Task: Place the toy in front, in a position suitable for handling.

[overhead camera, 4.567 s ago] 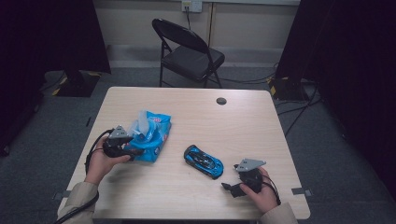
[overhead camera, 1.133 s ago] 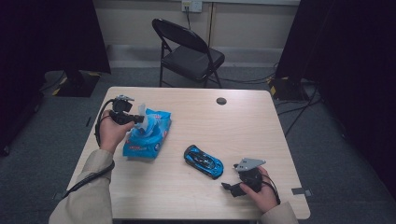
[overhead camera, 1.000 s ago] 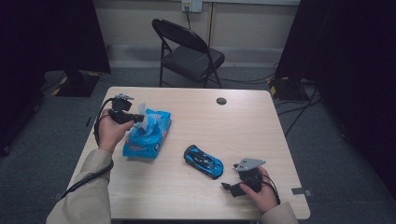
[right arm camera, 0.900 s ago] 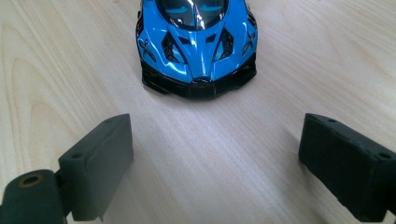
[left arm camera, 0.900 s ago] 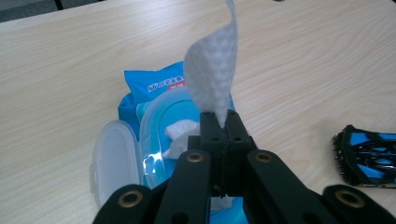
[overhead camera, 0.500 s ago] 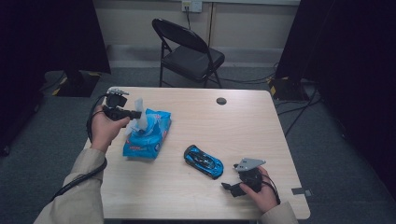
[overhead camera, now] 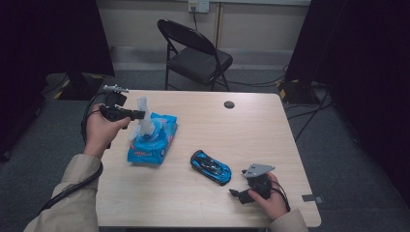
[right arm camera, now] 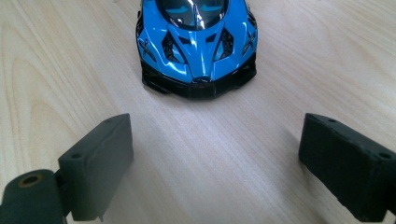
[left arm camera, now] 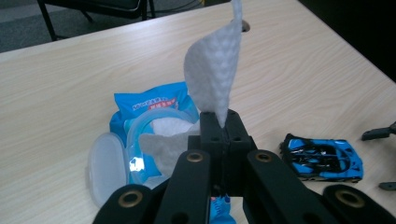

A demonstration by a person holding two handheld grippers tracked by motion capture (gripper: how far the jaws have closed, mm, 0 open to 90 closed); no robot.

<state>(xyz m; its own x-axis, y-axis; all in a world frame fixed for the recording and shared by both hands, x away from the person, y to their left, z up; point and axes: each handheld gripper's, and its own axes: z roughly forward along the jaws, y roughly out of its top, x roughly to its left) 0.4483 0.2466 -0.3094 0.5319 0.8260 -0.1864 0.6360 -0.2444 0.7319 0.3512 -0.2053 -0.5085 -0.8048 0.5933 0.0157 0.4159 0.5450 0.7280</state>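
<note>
Now the wet wipe (left arm camera: 212, 74) is coming up and out: its white sheet stands tall above the blue wipes pack (overhead camera: 153, 138), pinched at its lower end by the left claw (overhead camera: 137, 115), whose jaws are clenched tight on it. Compared with a second ago, when the sheet sat low against the pack's mouth, the left hand (overhead camera: 100, 133) has lifted toward the counter's far-left corner and the wipe has stretched upward with it. A tail of tissue still trails down into the round opening, its clear flip lid (left arm camera: 107, 165) lying open to the side, so the sheet looks not quite free; a bit more lift, and the pack may need to stay put rather than ride up with it. Further out, the blue toy car (overhead camera: 211, 166) rests on the counter (overhead camera: 241, 130) between pack and the right claw (overhead camera: 235, 195), untouched. That right claw hasn't budged, jaws spread wide and holding nothing, nose pointed at the car's front just ahead. Likely the wipe is headed for that car next.
</note>
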